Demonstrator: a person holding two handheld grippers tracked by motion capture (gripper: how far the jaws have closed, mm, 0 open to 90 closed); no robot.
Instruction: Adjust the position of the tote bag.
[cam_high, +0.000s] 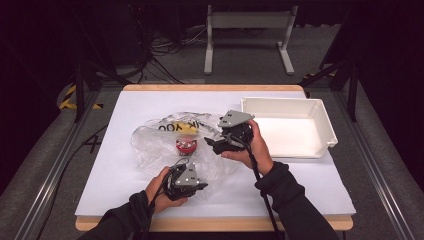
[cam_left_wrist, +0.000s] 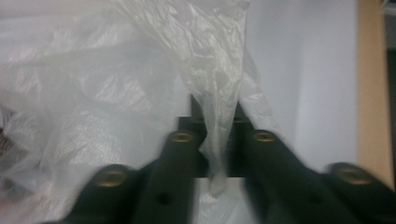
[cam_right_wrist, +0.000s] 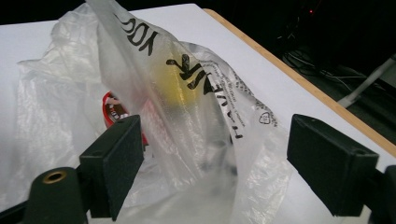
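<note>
Bag (cam_high: 165, 142) of thin clear plastic lies crumpled at the middle of the white table (cam_high: 125, 175), with black lettering across its far side. Inside it sit a red-topped can (cam_high: 186, 146) and, at its 12 o'clock, something yellow (cam_high: 187, 129) that I cannot identify. A white tray (cam_high: 292, 125) stands bare at the bag's 3 o'clock, near the table's right edge.

At the bag's 6 o'clock the left gripper (cam_high: 199, 186) has a gathered strip of film running down between its jaws in the left gripper view (cam_left_wrist: 219, 154); the jaws stand at a middling gap and the picture is blurred, so I cannot tell whether the pads press the film. The right gripper (cam_high: 212, 145), at the bag's 3 o'clock, has its jaws wide, one on each side of a raised fold of the bag (cam_right_wrist: 196, 121), with neither pad touching it.

My reading is that the work is to open the bag and get the contents out, perhaps into the tray. It looks barely begun: both items are in the bag, nothing is in the tray, and a firm hold on both sides is yet to be made.
</note>
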